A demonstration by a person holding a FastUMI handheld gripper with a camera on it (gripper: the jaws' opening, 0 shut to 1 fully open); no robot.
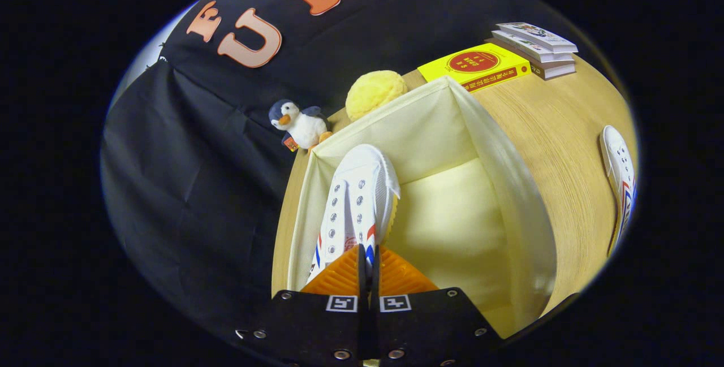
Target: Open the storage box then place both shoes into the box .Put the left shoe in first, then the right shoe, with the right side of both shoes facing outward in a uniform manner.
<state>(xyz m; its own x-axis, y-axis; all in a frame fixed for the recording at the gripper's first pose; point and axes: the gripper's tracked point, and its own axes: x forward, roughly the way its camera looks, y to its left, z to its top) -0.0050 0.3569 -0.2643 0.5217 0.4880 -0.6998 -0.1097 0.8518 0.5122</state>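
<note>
One shoe (357, 203) in tool (366, 259)

Bright, even overhead light; sharp focus at centre, strong fisheye bending and slight colour fringing toward the rim

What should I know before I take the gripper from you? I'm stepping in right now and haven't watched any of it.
Gripper: fingers shut on the white shoe, held over the open storage box, toe pointing ahead toward the box's far wall.
Second shoe lies on the wooden table, apart from the box on its other side.
Done: box open, first shoe lifted.
Left: lower and release this shoe, then fetch the other, both facing the same way.
</note>
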